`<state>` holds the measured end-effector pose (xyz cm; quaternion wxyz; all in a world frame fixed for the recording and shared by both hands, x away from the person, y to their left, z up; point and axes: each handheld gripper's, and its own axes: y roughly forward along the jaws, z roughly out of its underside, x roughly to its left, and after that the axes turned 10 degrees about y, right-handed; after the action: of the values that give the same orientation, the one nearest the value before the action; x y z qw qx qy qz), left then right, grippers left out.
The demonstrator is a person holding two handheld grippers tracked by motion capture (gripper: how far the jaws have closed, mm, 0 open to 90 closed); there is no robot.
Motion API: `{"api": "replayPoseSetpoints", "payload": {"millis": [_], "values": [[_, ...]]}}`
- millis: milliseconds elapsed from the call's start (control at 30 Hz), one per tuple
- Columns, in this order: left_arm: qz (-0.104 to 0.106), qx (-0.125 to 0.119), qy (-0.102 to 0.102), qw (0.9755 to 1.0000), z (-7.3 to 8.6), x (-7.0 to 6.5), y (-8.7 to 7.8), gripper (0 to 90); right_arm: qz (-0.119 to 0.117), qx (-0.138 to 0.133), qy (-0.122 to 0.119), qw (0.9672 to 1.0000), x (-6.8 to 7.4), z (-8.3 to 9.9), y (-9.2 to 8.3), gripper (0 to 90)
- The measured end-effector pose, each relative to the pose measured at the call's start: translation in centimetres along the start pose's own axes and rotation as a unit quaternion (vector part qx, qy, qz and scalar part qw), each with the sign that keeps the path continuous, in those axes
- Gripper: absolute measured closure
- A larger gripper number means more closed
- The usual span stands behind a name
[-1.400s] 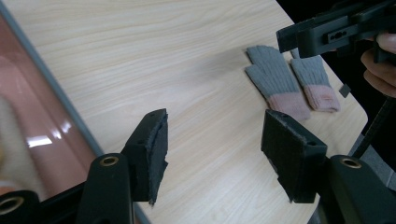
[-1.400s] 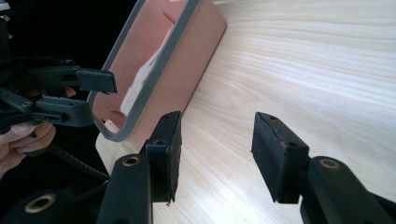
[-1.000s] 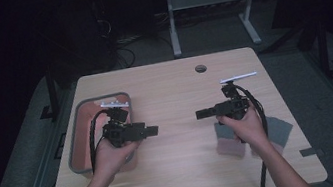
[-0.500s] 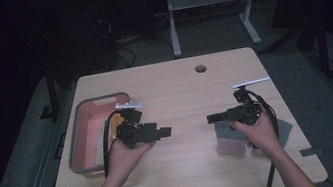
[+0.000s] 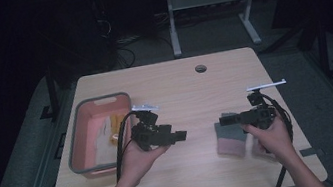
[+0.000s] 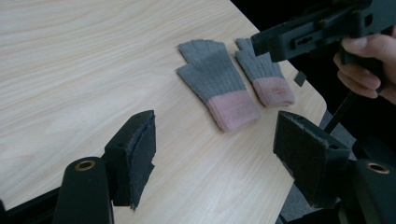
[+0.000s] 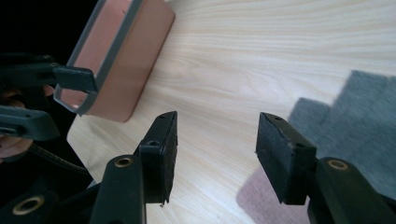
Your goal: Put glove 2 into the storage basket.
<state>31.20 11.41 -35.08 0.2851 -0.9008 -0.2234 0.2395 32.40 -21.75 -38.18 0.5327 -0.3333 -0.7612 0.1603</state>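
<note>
While both sets of jaws stand apart with nothing between them, no part of the work on the gloves looks done yet. Left gripper [image 5: 179, 135] is held above bare table just right of the pink tub [image 5: 78, 147]; its jaws have just been opening, and in its own view the pads [image 6: 138, 154] frame only wood grain. Right gripper [image 5: 225, 120] hangs over the far end of the nearer-centre glove [image 5: 231, 138], jaws likewise opening, empty, not touching the knit. Two grey gloves with pink cuffs lie flat side by side at the table's right, near the edge; the second glove [image 6: 266, 77] sits further right, largely under the right hand in the high view. Tub at the left holds some pale and yellowish items, too small to identify. Judgement: if the gloves are bound for the tub, everything remains, namely grasp, carry left and drop, twice over. Neither glove looks lifted or bunched.
</note>
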Motion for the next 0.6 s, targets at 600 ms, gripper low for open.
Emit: {"api": "replayPoseSetpoints", "payload": {"millis": [600], "values": [[0.023, 0.006, 0.018, 0.9996, -0.9, -2.0, 2.6, 28.9, 0.036, -0.026, 0.016, 0.9989, -3.4, 1.8, -2.7, 46.7]]}}
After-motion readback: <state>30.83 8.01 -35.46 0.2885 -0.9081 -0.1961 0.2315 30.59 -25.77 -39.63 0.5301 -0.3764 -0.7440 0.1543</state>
